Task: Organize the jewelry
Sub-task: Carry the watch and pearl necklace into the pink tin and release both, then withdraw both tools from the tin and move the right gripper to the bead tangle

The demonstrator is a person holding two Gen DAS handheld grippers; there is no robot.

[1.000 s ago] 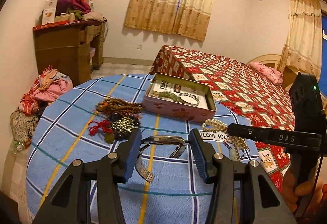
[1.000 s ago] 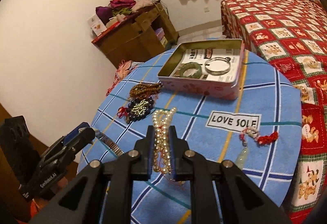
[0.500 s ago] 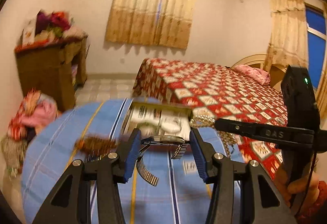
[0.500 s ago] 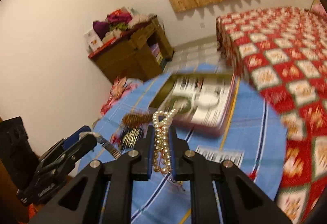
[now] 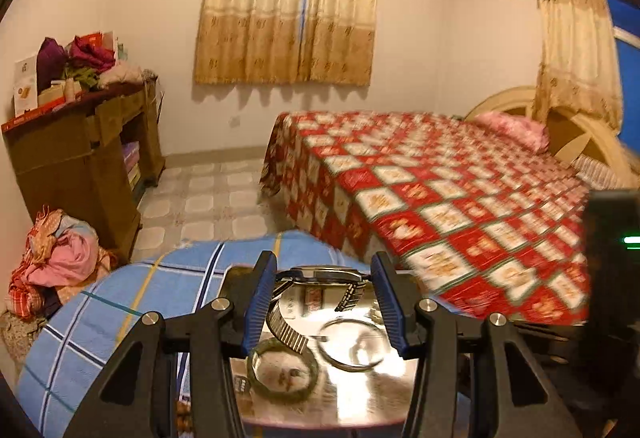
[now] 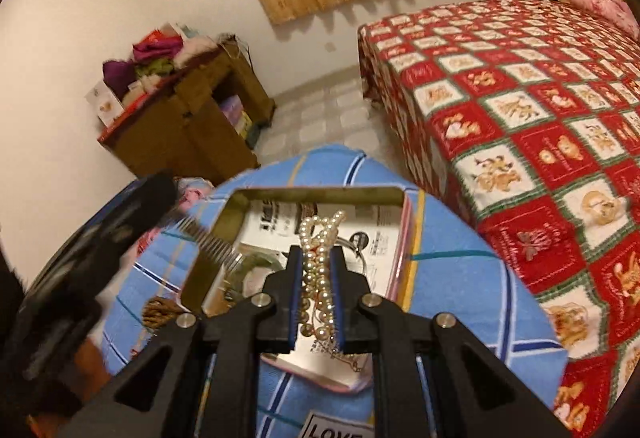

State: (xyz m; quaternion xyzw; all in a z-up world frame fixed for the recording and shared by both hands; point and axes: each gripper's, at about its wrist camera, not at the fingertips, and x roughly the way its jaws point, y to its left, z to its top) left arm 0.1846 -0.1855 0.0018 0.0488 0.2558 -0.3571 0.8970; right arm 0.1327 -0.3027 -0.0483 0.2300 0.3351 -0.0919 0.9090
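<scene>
Directly above the open tin [image 6: 312,194], we hold a wristwatch [image 5: 320,274] crosswise in the left gripper [image 5: 323,298] and a pearl necklace [image 6: 318,262] pinched lengthwise in the right gripper [image 6: 316,294]; both seemingly clear the rim.

This is a bedroom in a home. There is a big bed [image 5: 460,198] with a red checked cover, a pink pillow [image 5: 510,128], gold curtains [image 5: 288,6] (closed), and a wooden cabinet [image 5: 80,162] piled with clothes.
</scene>
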